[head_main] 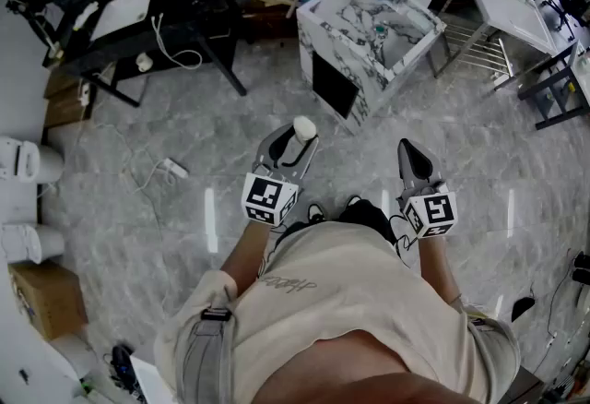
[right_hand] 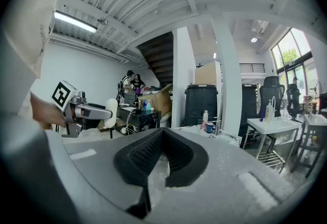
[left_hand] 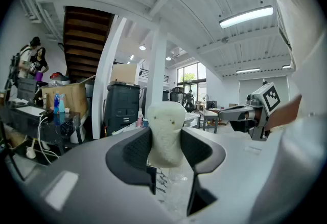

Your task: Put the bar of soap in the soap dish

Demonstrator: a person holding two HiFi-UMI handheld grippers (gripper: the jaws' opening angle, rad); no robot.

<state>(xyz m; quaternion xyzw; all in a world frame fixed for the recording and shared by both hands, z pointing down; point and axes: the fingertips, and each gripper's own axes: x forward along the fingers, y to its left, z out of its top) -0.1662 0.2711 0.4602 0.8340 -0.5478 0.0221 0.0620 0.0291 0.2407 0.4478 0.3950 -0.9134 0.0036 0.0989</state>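
Observation:
A pale, off-white bar of soap (head_main: 304, 127) stands upright between the pads of my left gripper (head_main: 297, 140), which is shut on it. In the left gripper view the soap (left_hand: 166, 133) fills the gap between the dark pads of the left gripper (left_hand: 166, 150). My right gripper (head_main: 407, 151) hovers beside it to the right, jaws together and empty; its own view shows the right gripper (right_hand: 163, 141) with pads meeting at the tip. Both are held above the floor, well short of the marble sink unit (head_main: 343, 42). I cannot make out a soap dish.
A black desk (head_main: 138, 15) with cables stands at the back left, and a white table (head_main: 502, 5) at the back right. A power strip (head_main: 171, 170) and its cord lie on the grey floor. A cardboard box (head_main: 46, 296) sits at the left.

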